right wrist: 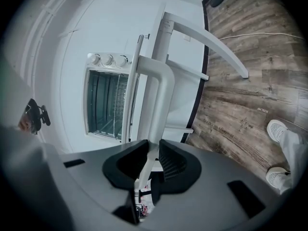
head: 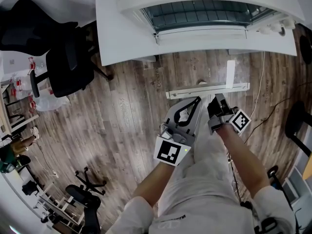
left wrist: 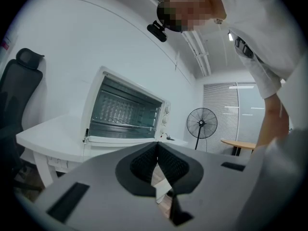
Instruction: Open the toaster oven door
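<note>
The white toaster oven [head: 195, 13] stands on the white table [head: 117, 28] at the top of the head view. Its door [left wrist: 120, 139] is folded down and open, so the wire rack inside shows. The right gripper view, which is rolled, shows the oven [right wrist: 108, 100] with its knobs at the top. Both grippers hang low in front of the table, well short of the oven. My left gripper [head: 196, 101] [left wrist: 156, 148] is shut, pads meeting, nothing in it. In my right gripper [head: 216, 100] [right wrist: 153, 150] the jaws stand a little apart and hold nothing.
The table's white leg frame [head: 207, 90] [right wrist: 159, 90] stands just ahead of the grippers on the wood floor. A black office chair [head: 68, 57] is at the left. A cable [head: 263, 82] trails on the right. A standing fan [left wrist: 202, 123] is beyond the table.
</note>
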The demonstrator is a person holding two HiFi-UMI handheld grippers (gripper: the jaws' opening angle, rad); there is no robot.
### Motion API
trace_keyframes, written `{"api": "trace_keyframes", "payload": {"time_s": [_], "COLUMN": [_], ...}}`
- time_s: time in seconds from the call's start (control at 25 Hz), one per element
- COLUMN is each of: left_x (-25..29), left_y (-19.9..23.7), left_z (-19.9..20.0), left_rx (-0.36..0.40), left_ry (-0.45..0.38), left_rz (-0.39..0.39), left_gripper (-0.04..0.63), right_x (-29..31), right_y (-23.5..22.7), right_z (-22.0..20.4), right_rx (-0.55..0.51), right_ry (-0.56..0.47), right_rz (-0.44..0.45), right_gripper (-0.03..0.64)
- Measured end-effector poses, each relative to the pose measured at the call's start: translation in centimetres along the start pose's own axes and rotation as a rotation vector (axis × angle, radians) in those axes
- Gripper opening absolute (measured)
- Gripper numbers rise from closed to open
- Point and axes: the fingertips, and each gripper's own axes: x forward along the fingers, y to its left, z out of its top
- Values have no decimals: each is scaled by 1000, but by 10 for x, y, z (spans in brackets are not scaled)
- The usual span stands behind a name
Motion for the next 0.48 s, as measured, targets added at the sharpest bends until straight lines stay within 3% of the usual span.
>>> {"api": "trace_keyframes", "payload": {"time_s": [0.48], "left_x": [1], "left_y": [8], "left_z": [-20], "left_rx": [-35], "left_ry": [-11], "left_rz": [14], "left_gripper": [8], "right_x": [7], "right_y": [-21], "right_z": [-2], "right_rx": [22], "right_ry": [-28], "right_rz": [5], "right_gripper": [75]}}
